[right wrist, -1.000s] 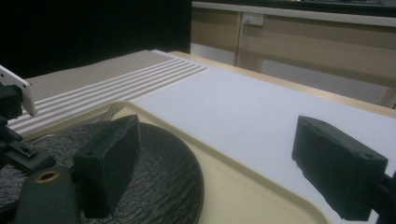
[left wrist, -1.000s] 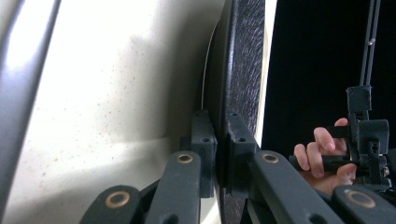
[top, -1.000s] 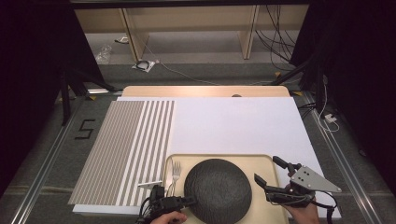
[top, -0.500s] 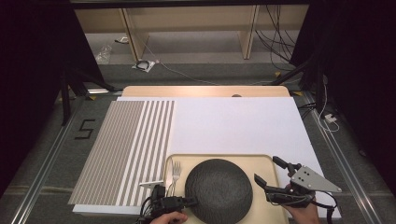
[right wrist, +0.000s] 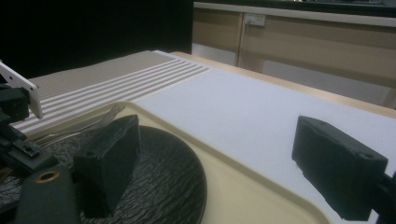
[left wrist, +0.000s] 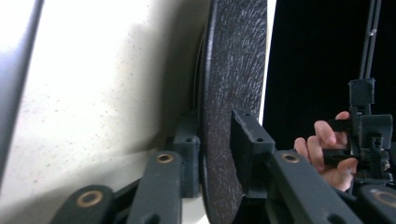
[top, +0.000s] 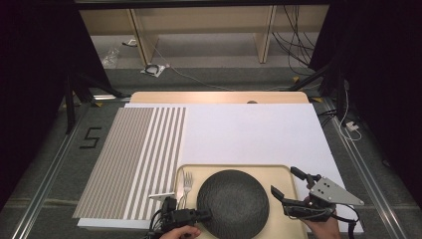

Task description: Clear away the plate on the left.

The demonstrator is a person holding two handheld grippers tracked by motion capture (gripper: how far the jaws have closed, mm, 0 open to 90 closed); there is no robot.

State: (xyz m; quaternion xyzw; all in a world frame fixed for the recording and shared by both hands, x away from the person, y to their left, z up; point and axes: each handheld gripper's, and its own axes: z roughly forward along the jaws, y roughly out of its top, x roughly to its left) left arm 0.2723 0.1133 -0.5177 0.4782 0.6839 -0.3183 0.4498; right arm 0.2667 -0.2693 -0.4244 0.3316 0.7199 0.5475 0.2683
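A dark textured plate (top: 233,201) lies on the cream tray (top: 283,172) at the table's near edge, with a fork (top: 187,181) beside it on the tray's left. My left gripper (top: 204,215) reaches in level at the plate's left rim. In the left gripper view the plate's rim (left wrist: 233,60) stands between the jaws of the left gripper (left wrist: 217,135). They have just been opening and no longer clamp it. My right gripper (top: 283,180) hovers open over the tray's right part, with nothing between its fingers. The right gripper view has it (right wrist: 224,158) beyond the plate's edge (right wrist: 163,177).
The tray sits on a white mat (top: 249,132). A grey-and-white striped placemat (top: 134,159) lies to the left. The wooden table's far edge (top: 214,97) is beyond the mat. Cables and shelf legs are on the floor behind.
The left gripper's jaws look slightly wider at the plate's rim. Neither hand has shifted, and the plate and fork lie where they were.
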